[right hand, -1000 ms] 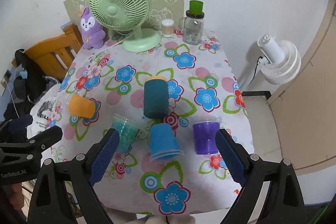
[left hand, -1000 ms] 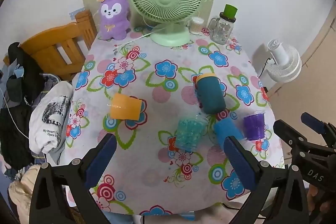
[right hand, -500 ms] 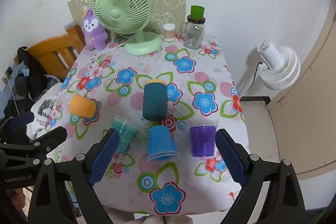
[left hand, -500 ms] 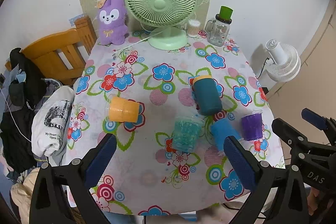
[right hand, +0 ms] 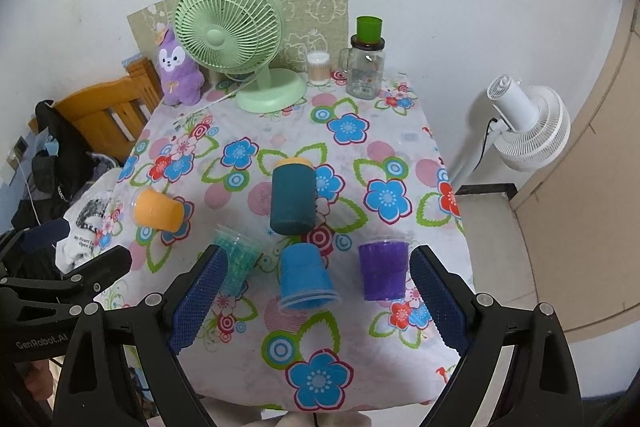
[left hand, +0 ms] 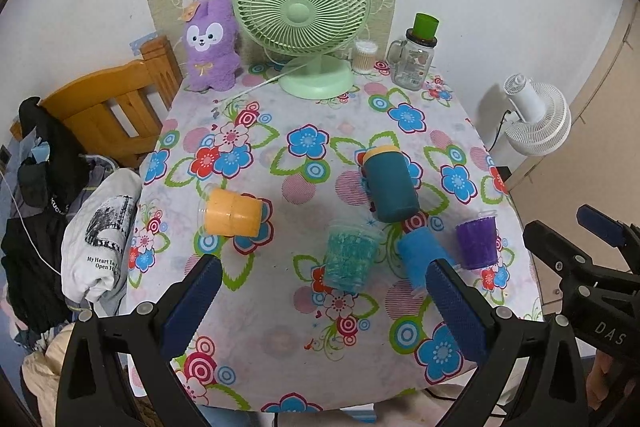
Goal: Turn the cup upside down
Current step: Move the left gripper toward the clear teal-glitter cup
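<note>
Purple cup (right hand: 382, 270) upright, just ahead of right gripper (right hand: 314, 299), both grippers' jaws wide, empty.

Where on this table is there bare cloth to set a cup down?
Free: the near strip of the table in front of the blue cup, and the middle stretch between the green fan and the orange cup. Crowded: around the dark teal cup, beaded cup and purple cup.
</note>
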